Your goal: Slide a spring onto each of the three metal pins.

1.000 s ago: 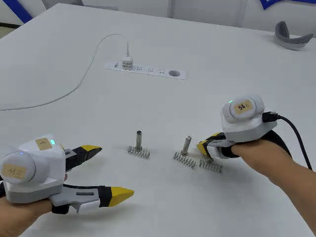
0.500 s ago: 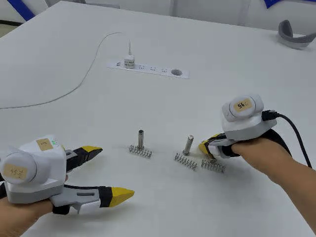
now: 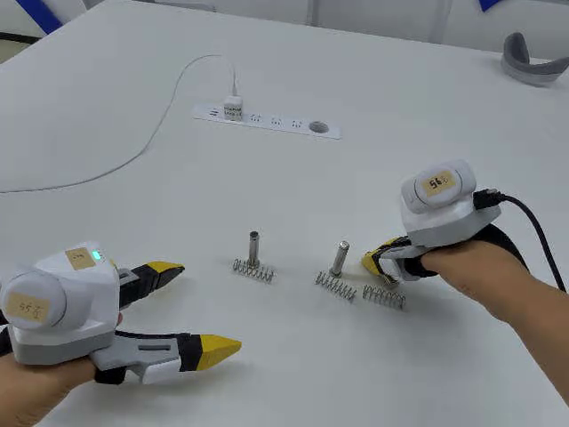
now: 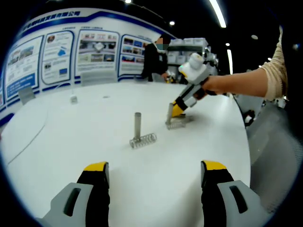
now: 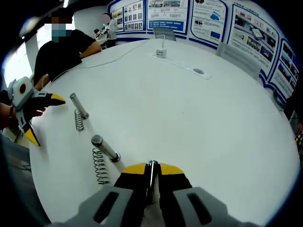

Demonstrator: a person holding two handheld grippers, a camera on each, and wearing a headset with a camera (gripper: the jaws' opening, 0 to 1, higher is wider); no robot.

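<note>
1. White table (image 3: 373,98) carries all the parts, which are grouped between the two grippers.
2. Left gripper (image 3: 191,307): the jaws stand wide apart and hold nothing. It hovers at the near left, well apart from the parts, with its tips aimed toward the left pin.
3. Right gripper (image 3: 380,265): the jaws are closed on a thin metal piece (image 5: 151,176), judged to be the third pin. The tips point down at the table, just right of the middle pin.
4. Left pin (image 3: 254,246) and middle pin (image 3: 340,256) stand upright and apart from each other. Neither carries a spring.
5. Three springs lie flat on the table, and each long axis runs roughly left to right in the head view, crosswise to the upright pins.
   - Left spring (image 3: 252,269) lies at the foot of the left pin.
   - Middle spring (image 3: 335,286) lies just beside the foot of the middle pin.
   - Right spring (image 3: 383,297) lies just beside the right gripper's tips, on the person's side.
6. Governing relation: every spring lies on its side, so it has to be tipped upright before it can slide over a pin top. The free left gripper is nearest the left spring. The right gripper is occupied.
</note>
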